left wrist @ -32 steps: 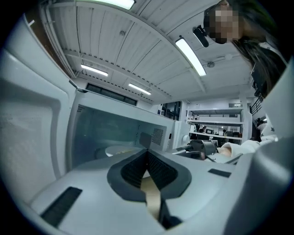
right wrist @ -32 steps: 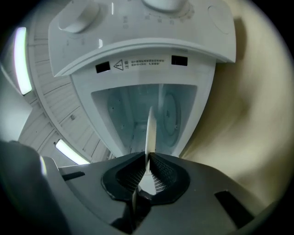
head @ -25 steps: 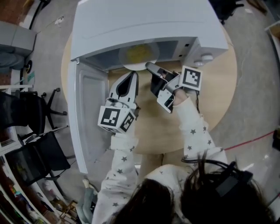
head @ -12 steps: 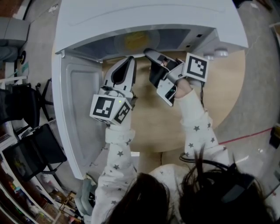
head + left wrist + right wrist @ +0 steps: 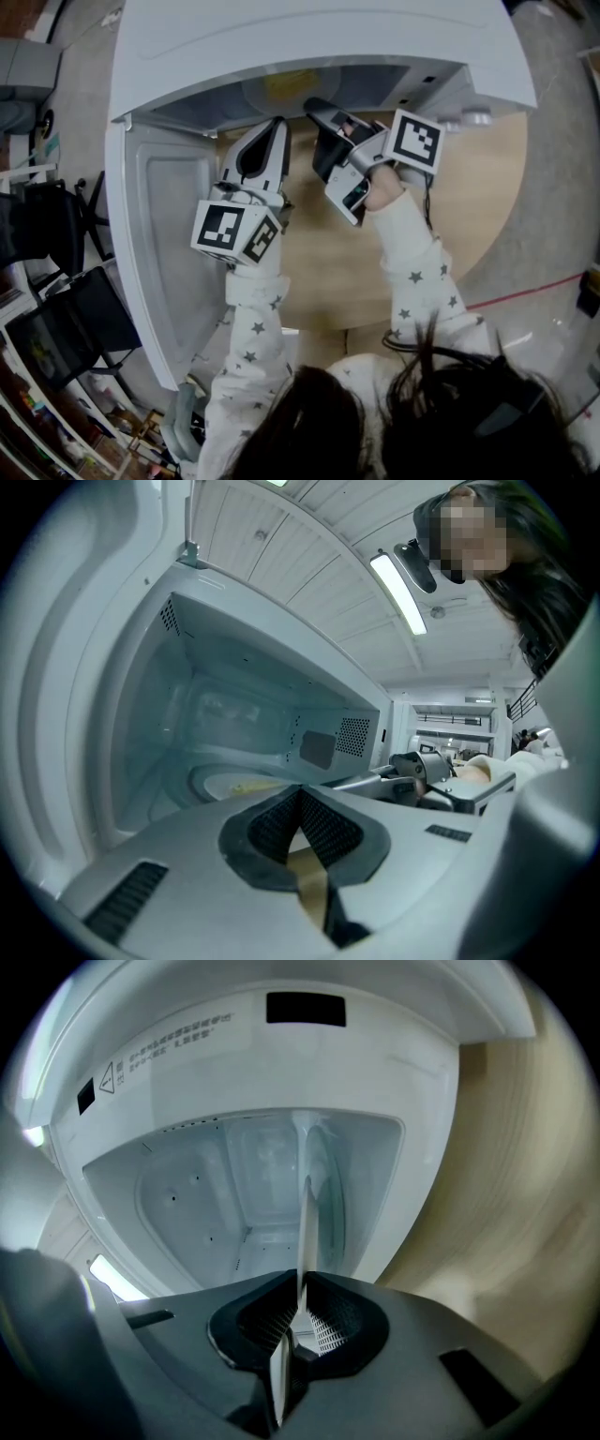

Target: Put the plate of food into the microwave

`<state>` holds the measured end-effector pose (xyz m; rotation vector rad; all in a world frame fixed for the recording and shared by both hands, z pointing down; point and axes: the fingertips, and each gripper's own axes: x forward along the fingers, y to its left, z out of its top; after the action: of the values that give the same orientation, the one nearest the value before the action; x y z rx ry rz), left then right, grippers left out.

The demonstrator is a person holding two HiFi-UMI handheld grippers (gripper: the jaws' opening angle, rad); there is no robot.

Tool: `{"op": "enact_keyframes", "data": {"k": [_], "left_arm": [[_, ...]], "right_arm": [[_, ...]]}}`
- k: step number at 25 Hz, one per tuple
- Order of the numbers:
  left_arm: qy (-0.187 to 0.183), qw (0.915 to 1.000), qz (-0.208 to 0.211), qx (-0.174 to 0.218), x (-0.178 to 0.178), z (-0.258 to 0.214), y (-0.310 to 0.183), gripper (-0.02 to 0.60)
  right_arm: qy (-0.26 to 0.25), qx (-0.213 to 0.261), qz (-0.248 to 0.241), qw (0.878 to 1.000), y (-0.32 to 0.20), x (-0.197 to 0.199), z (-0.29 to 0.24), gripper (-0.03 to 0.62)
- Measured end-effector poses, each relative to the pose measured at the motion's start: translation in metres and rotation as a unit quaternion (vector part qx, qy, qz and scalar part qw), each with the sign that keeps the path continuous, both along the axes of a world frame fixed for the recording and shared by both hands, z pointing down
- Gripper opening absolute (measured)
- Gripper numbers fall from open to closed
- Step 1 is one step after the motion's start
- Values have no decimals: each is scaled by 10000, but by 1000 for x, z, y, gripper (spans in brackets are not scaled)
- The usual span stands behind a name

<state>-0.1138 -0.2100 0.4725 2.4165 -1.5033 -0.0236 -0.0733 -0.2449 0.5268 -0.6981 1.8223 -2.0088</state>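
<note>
Right gripper view: right gripper has its jaws nearly together, pinched on the thin rim of the plate, which shows edge-on at frame centre and runs into the microwave cavity. Left gripper has its jaws closed w/ nothing btwn them, lower centre of its view, just outside the mouth. Head view: plate w/ yellow food is inside the cavity, top centre; can't tell if it's set down yet. Plate looks rigid and smooth, prob slippery at the rim and breakable. A one-sided rim pinch levers the load on the pads, so keep it level. Best hold = near rim, as now. Vs 1 s ago: plate was half out at the mouth, now fully under the roof. Both grippers sit further up-frame, and the door is wider at left.
</note>
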Motion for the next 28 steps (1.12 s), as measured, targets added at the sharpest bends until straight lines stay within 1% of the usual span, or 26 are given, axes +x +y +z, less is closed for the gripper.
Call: {"op": "enact_keyframes", "data": {"k": [4,9,12,14,20,22,26,28], "left_arm": [[4,10000,26,6,4,-2,2,-3],[-1,10000,38,-11,6,1,5,-3],[0,10000,32,-24,5,2,7,-3],[4,10000,30,-21,5,4,8,-3],[6,10000,34,-25,6,5,8,-3],[-3,10000,47,4,7,7,7,-3],[-3,10000,50,-25,5,7,8,-3],[51,10000,56,-42,3,4,14,-3]], "right_arm": [[269,66,5,9996,0,2,1,23],[83,83,90,9999,-1,2,0,23],[191,89,131,9997,-1,3,2,26],[320,105,110,9994,-1,3,4,97],[452,147,92,9988,0,3,6,98],[436,171,81,9989,-1,4,5,117],[425,171,27,9989,5,1,7,118],[214,74,45,9997,12,-1,8,117]]}}
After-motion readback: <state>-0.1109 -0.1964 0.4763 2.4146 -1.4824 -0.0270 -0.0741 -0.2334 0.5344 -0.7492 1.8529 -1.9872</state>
